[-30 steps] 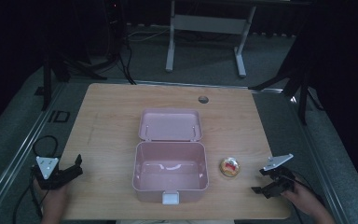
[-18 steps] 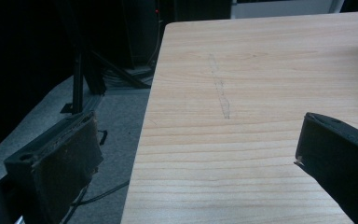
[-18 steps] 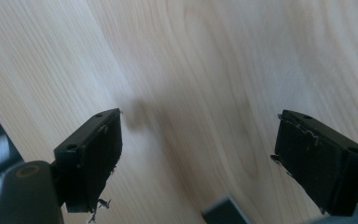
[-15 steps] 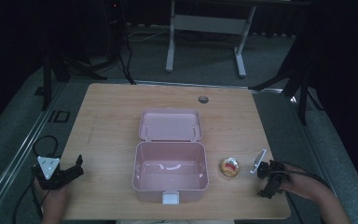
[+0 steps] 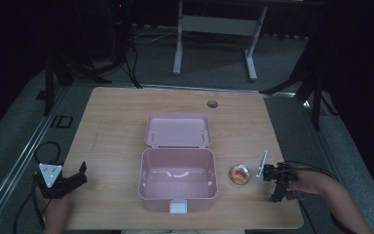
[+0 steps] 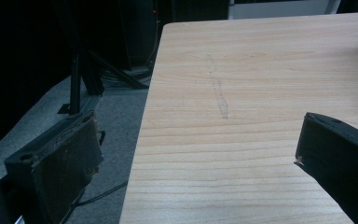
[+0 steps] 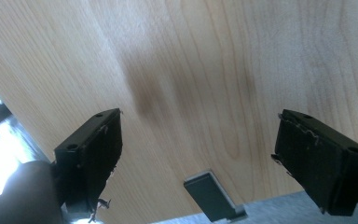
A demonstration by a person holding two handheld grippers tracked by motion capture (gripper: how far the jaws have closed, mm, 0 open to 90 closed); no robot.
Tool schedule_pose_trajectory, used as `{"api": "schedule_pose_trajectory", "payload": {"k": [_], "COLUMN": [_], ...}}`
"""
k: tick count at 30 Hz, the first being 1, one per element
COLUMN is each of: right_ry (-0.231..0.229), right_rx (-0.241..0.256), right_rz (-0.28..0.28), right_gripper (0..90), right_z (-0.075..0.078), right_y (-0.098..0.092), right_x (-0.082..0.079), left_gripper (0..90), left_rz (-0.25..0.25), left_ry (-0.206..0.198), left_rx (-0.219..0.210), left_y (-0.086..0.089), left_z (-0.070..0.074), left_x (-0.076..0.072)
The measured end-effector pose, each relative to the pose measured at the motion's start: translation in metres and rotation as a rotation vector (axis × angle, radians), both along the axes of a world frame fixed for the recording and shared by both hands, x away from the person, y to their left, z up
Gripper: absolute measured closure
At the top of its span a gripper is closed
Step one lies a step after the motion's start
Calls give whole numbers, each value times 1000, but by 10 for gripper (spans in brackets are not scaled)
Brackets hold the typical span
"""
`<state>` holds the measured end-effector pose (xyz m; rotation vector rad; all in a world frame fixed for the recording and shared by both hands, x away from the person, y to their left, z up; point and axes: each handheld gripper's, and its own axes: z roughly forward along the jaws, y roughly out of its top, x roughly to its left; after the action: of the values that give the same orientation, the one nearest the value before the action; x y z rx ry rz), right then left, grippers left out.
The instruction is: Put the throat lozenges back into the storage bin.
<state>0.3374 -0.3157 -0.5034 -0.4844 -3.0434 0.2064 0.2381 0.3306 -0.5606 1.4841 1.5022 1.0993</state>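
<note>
A pink lunchbox (image 5: pixel 177 178) is sitting open mid-tabletop (image 5: pixel 107 122), probably awaiting the small food item (image 5: pixel 239 174) just right of it. The right gripper (image 5: pixel 277 181) is hovering beside that item, jaws apart; the left gripper (image 5: pixel 70 179) is idling near-left, jaws apart.

wooden table (image 5: pixel 112 126) | open pink box (image 5: pixel 177 170) | small dish (image 5: pixel 240 174), maybe food
</note>
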Motion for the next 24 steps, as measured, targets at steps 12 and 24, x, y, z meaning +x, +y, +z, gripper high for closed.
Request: {"api": "schedule_pose_trajectory", "payload": {"k": [12, 24], "right_ry": [-15, -43], "right_rx": [-28, 13], "right_rz": [46, 89], "right_gripper": [141, 135], "right_z": [3, 9], "right_y": [11, 40], "right_x": [4, 28], "left_gripper": [4, 4], "left_rz": [-7, -16], "left_ry": [0, 2], "left_rx": [1, -3], "left_y": [0, 1], "left_z": [0, 0], "left_x": [0, 0]}}
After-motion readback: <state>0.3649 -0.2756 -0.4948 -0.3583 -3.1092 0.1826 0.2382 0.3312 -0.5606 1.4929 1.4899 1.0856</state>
